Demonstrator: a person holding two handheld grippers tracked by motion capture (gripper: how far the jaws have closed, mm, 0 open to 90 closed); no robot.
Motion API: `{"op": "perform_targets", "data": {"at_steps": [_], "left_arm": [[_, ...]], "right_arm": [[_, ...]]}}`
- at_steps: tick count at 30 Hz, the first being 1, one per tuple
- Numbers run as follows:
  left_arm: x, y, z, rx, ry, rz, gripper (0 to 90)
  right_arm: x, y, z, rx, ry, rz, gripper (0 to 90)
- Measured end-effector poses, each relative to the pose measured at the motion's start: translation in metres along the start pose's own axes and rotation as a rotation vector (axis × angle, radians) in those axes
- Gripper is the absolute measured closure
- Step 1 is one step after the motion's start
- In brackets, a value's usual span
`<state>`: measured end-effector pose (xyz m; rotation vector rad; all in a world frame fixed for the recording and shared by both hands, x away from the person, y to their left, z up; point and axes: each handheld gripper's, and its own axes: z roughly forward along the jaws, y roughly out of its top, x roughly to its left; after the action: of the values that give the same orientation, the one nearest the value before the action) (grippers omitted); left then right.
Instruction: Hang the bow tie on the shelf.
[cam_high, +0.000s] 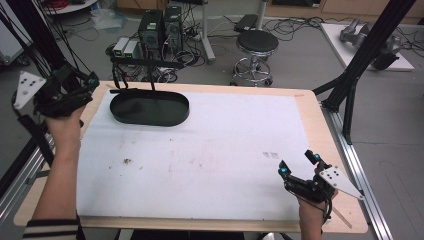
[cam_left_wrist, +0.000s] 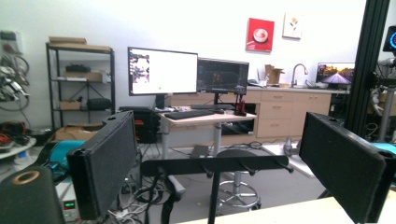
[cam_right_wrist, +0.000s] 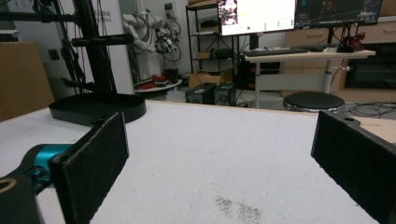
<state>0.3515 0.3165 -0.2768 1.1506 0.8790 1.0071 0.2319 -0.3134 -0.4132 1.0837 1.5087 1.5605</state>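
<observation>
Black oval tray (glossy metal), empty.

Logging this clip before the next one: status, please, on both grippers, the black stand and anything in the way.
Left gripper open, empty, raised beside the black stand. Right gripper open, empty, low over the white mat. Stand upright at far left, nothing hanging. Nothing in the way.

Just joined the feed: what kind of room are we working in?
Probably a robotics lab or workshop: computer monitors on a desk, a storage shelf, and loose cables across the floor beyond the work table.
</observation>
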Motion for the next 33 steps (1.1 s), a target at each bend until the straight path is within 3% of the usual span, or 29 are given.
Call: {"op": "perform_targets", "data": {"at_steps": [1, 3, 6, 7, 8, 10, 11, 12, 13, 16, 18, 20, 22, 23, 26, 33], "left_arm": [[0.001, 0.003, -0.016, 0.004, 0.012, 0.009, 11.6], [0.001, 0.004, -0.024, 0.0, 0.014, 0.011, 11.6], [0.0, 0.007, -0.049, -0.009, 0.031, 0.036, 11.6], [-0.001, 0.005, -0.067, -0.024, 0.043, 0.045, 11.6], [-0.001, 0.005, -0.067, -0.024, 0.043, 0.045, 11.6], [-0.002, -0.002, -0.084, -0.039, 0.06, 0.055, 11.6], [-0.003, -0.011, -0.099, -0.027, 0.086, 0.083, 11.6], [-0.003, -0.011, -0.099, -0.027, 0.086, 0.083, 11.6], [-0.004, -0.02, -0.112, -0.011, 0.099, 0.077, 11.6], [-0.004, -0.03, -0.125, -0.004, 0.103, 0.048, 11.6], [-0.007, -0.047, -0.14, 0.005, 0.117, 0.035, 11.6], [-0.007, -0.053, -0.143, 0.009, 0.129, 0.039, 11.6], [-0.006, -0.071, -0.147, 0.024, 0.155, 0.052, 11.7], [-0.006, -0.071, -0.147, 0.024, 0.155, 0.052, 11.7], [-0.004, -0.089, -0.144, 0.066, 0.131, 0.038, 11.7], [-0.003, -0.108, -0.143, 0.079, 0.114, 0.0, 11.7]], "right_arm": [[0.0, 0.0, -0.001, -0.004, -0.002, -0.002, 3.2], [0.0, 0.001, -0.002, -0.011, -0.004, -0.002, 3.5], [0.0, 0.003, -0.004, -0.027, -0.011, -0.01, 3.8], [0.0, 0.004, -0.005, -0.033, -0.017, -0.008, 3.8], [0.0, 0.004, -0.005, -0.033, -0.017, -0.008, 3.8], [0.0, 0.005, -0.005, -0.037, -0.02, -0.008, 3.8], [0.0, 0.005, -0.005, -0.039, -0.021, -0.004, 3.8], [0.0, 0.005, -0.006, -0.04, -0.022, -0.006, 3.8], [0.0, 0.005, -0.006, -0.038, -0.023, -0.004, 3.8], [-0.001, 0.005, -0.007, -0.038, -0.027, -0.004, 3.7], [-0.002, 0.004, -0.007, -0.036, -0.035, -0.002, 3.7], [-0.002, 0.003, -0.007, -0.03, -0.04, -0.001, 3.7], [-0.002, 0.002, -0.007, -0.023, -0.044, -0.005, 3.7], [-0.002, 0.001, -0.007, -0.022, -0.045, -0.012, 3.7], [-0.003, -0.002, -0.007, -0.011, -0.052, -0.023, 3.7], [-0.007, -0.004, -0.009, -0.012, -0.06, -0.021, 3.7]]}}
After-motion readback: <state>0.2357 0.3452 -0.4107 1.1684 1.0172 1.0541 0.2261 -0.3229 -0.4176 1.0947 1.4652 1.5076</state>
